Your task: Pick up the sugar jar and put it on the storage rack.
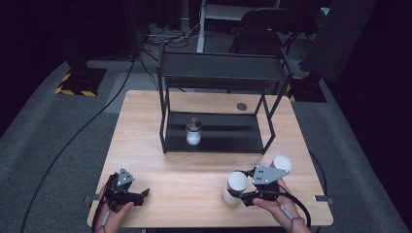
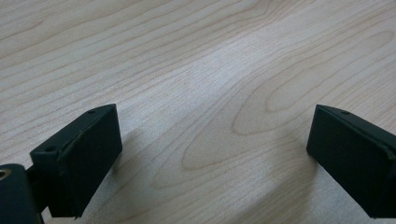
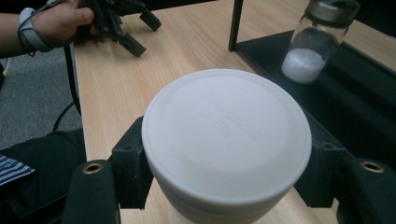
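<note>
While the left tool [image 1: 138,196] rests spread, the right tool [image 3: 224,186] clamps a white jar [image 3: 226,144], seemingly tilted.

A recording lab or studio: black curtained surroundings, grey carpet, cables [image 1: 73,138] trailing across the floor, hazard-striped stand bases [image 1: 80,81], one wooden desk [image 1: 145,145] standing alone under the light.

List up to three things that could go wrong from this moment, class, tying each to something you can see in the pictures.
1. The right claw clamps the white round-lidded plastic container just below its lid; it might tilt or slip when carried.
2. A second white cylindrical container stands close beside that hand and could be knocked over.
3. If the held container goes onto the black metal two-tier shelf, it could bump the clear glass jar of white powder or the shelf's upright posts.
</note>
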Tool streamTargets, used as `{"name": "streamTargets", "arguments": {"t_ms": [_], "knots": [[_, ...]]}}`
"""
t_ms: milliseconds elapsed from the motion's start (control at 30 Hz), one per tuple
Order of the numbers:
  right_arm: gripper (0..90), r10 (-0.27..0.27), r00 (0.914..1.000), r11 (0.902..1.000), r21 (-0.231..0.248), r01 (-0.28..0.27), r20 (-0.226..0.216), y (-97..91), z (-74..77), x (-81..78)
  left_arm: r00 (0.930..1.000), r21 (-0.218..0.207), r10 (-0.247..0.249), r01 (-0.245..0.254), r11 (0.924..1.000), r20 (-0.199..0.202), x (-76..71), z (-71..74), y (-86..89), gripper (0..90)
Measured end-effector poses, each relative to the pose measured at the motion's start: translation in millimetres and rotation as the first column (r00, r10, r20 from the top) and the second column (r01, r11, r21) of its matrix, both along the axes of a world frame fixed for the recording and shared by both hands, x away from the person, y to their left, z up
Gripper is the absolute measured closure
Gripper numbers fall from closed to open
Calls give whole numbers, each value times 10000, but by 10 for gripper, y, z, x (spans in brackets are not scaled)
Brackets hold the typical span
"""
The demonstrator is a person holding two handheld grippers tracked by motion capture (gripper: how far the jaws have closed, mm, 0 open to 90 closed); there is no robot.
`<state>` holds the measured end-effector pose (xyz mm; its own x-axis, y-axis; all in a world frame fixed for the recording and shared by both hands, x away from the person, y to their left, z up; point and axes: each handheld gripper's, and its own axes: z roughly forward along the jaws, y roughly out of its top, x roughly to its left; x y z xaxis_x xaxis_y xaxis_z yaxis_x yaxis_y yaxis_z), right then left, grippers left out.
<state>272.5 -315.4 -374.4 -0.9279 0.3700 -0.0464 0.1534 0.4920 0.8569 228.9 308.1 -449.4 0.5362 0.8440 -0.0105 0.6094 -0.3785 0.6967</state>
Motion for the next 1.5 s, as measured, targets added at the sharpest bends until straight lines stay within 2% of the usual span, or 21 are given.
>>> {"name": "streamTargets", "arguments": {"t_ms": [200,667,1067,1300,1500], "knots": [[336,1,10000,9998,174,-3,65,6,136,108,10000,9,0,0,10000,-7,0,2,-1,33],[337,10,9991,10000,40,-11,421,160,485,438,10000,9,16,-16,10000,0,-2,1,-3,32],[337,-113,9994,9982,590,94,321,249,583,786,10000,4,17,-17,10000,-2,-1,1,-2,32],[337,-190,9991,9986,496,171,383,326,666,1011,10000,6,24,-24,10000,-10,-2,2,-3,32],[337,-294,9989,9988,398,280,358,403,675,1197,10000,5,19,-19,10000,2,-2,1,-3,32]]}}
